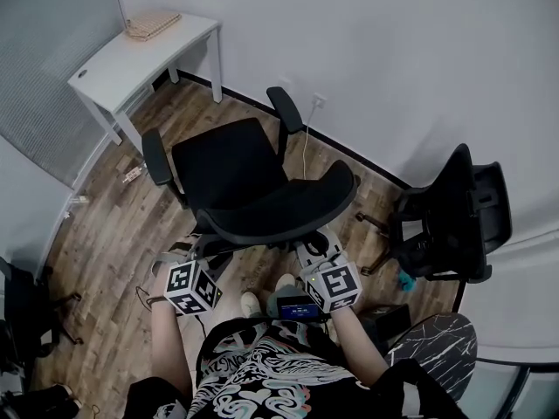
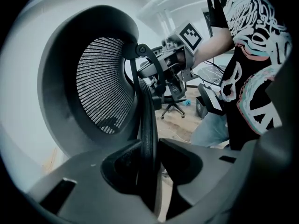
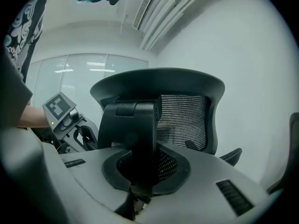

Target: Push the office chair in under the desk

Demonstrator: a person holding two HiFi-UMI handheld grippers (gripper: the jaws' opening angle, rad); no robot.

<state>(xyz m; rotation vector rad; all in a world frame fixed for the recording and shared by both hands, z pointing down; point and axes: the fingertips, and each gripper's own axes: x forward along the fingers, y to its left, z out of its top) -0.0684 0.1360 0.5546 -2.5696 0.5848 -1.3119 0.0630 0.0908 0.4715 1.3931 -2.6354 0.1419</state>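
The desk [image 1: 131,59] stands at about 10 o'clock in the head view, against the wall, and the space under it looks free from here. The office chair [image 1: 229,166] is in the middle of the wooden floor [image 1: 113,225], well apart from the desk, with its seat turned toward 11 o'clock and its backrest toward the person, so I judge the push is not yet done. The left gripper [image 2: 148,160] is clamped on the thin black rim of the backrest at its left side: the rim runs straight between the two pads, which sit tight against it. The right gripper [image 3: 140,164] is closed on the thick black bracket behind the mesh of the same backrest, and this bracket fills the gap between its jaws. The two holds sit one on each side of the back – probably so that the person can steer the chair on its wheels and keep it from swinging round while it rolls. At 3 o'clock a second chair [image 1: 450,221] stands near the wall, away from the path to the desk, so it should not hinder the push.
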